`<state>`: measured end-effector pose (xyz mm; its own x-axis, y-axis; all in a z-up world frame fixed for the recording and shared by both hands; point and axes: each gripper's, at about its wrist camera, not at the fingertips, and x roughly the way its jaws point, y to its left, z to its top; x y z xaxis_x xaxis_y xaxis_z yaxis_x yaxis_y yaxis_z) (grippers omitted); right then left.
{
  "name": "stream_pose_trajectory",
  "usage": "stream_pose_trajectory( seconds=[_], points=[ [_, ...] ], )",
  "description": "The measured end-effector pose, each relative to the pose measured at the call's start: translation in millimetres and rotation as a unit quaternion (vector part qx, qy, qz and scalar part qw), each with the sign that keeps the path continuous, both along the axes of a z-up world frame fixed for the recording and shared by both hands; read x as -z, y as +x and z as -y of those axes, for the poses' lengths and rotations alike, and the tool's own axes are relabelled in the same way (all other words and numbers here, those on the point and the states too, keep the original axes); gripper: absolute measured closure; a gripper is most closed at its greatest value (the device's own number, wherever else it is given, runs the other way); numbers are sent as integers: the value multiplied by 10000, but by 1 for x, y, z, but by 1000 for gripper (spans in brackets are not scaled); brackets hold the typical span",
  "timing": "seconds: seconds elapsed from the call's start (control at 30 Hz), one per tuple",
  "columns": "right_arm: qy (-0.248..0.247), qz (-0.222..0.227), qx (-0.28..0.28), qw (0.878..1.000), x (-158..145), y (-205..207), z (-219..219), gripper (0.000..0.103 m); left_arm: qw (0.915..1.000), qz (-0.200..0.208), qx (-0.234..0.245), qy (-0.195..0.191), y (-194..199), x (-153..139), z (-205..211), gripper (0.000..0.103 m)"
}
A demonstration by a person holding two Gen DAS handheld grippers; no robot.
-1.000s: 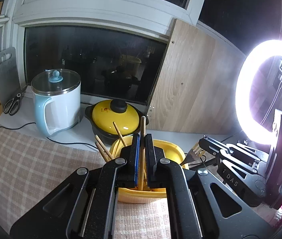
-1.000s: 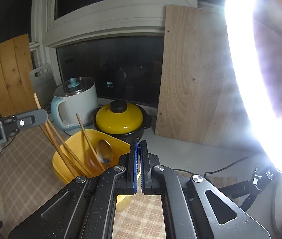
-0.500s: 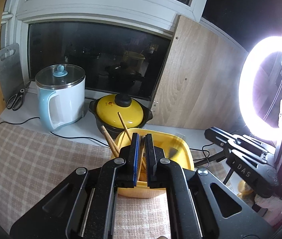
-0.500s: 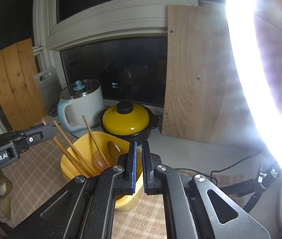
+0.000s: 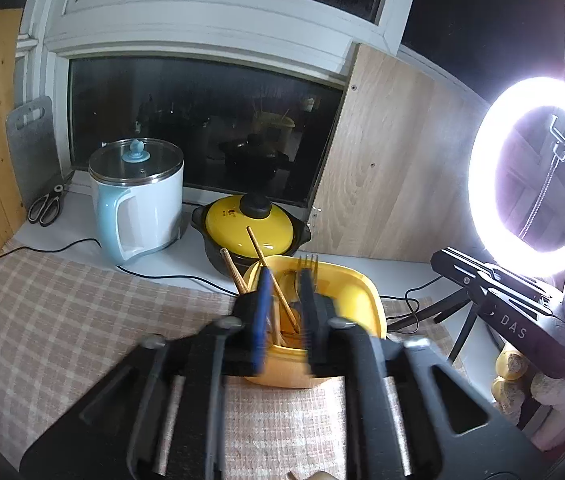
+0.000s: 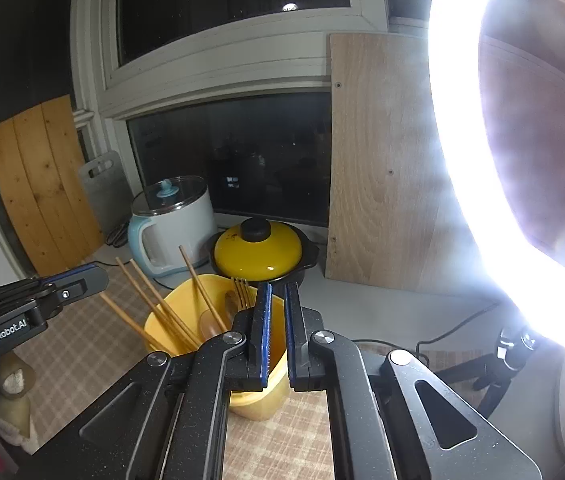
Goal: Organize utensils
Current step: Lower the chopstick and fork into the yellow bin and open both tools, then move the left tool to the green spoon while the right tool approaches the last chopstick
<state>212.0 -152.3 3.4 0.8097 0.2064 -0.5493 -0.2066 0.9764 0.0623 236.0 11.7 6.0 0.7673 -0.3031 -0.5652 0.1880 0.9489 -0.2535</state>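
Our left gripper (image 5: 284, 312) jaws parted, empty, blurred; right gripper (image 6: 276, 332) slightly parted, empty. Chopsticks (image 6: 162, 308), fork (image 6: 242, 294) stand in yellow tub (image 5: 354, 292) at 12 o'clock. We'd retreat straight, avoiding chopstick tips.

Home kitchen, electric pot (image 5: 138, 196), casserole (image 5: 251, 224)
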Motion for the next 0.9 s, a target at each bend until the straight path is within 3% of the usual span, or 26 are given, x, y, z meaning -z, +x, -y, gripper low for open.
stream_pose_trajectory(
  seconds=[0.07,0.17,0.33,0.43,0.5,0.57,0.73,0.9],
  points=[
    [51,20,10,10000,-2,-6,1,89,10000,66,-3,22,-5,-4,-1,69],
    [147,83,39,9999,-6,-16,4,64,9999,131,-20,112,-12,-9,-1,69],
    [249,108,23,9996,-14,-34,8,56,9998,169,-47,113,-28,-16,-4,69],
    [250,155,22,9996,-17,-46,11,44,9998,165,-53,108,-37,-18,-5,67],
    [196,185,2,9996,-18,-55,10,30,9998,175,-21,77,-44,-19,-6,59],
    [114,177,-26,9998,-16,-62,7,25,9998,164,4,80,-52,-19,-7,59],
    [-211,-55,-196,9996,2,-80,1,23,9998,-29,60,167,-71,-8,-9,59],
    [-153,-400,-365,9984,26,-97,5,23,9987,-458,39,223,-85,15,-13,59]
  ],
)
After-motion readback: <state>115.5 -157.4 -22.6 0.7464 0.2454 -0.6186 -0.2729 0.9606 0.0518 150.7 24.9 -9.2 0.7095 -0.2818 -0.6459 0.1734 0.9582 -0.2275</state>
